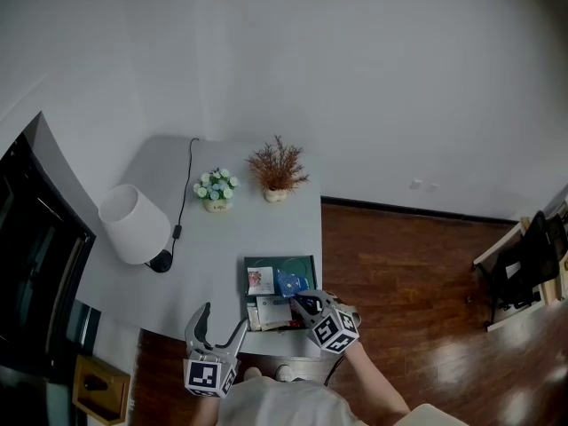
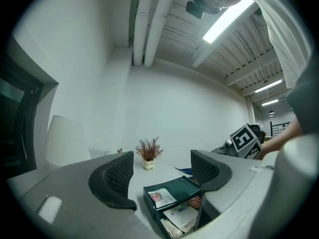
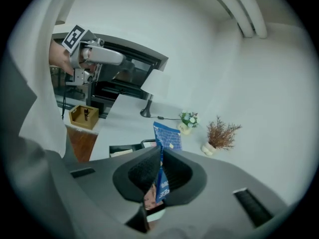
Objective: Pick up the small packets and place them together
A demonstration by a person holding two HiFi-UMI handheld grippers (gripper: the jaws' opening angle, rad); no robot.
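A dark green tray sits near the grey table's front edge, holding a white-and-pink packet and several more packets. My right gripper hovers over the tray's right side, shut on a blue packet. In the right gripper view the blue packet stands upright, pinched by its lower part between the jaws of the right gripper. My left gripper is held level just off the table's front edge, left of the tray, open and holding nothing. Between the jaws of the left gripper the tray shows.
On the table stand a white lamp with its cable, a small flower pot and a dried plant. A wooden box sits on the floor at lower left. A dark cabinet lines the left side.
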